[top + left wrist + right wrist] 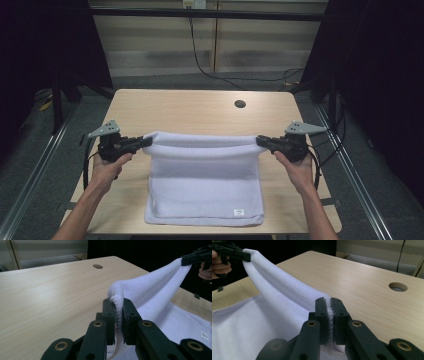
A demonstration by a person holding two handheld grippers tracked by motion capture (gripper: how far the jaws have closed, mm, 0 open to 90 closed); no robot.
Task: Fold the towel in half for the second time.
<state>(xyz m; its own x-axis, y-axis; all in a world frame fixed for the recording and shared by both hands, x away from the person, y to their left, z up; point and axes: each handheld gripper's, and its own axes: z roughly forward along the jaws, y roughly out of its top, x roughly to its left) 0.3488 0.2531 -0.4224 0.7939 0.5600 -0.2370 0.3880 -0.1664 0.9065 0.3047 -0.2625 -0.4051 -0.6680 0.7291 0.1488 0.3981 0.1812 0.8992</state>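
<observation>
A white towel lies across the near half of the light wood counter, its far edge lifted clear of the surface and stretched in a shallow sag between the two tools. The near part rests flat, reaching the counter's six o'clock edge, with a small label at the towel's five o'clock corner.

The left tool sits at nine o'clock of the towel, held in the person's left hand, its jaws clamped tight on the towel's far left corner; in the left gripper view the fabric bunches up between the pinched jaws and runs off toward the other tool at two o'clock.

The right tool sits at three o'clock of the towel, held in the right hand, its jaws likewise closed on the far right corner; the right gripper view shows the terry edge squeezed between them.

A round cable hole lies in the counter at one o'clock, well apart from the towel.
</observation>
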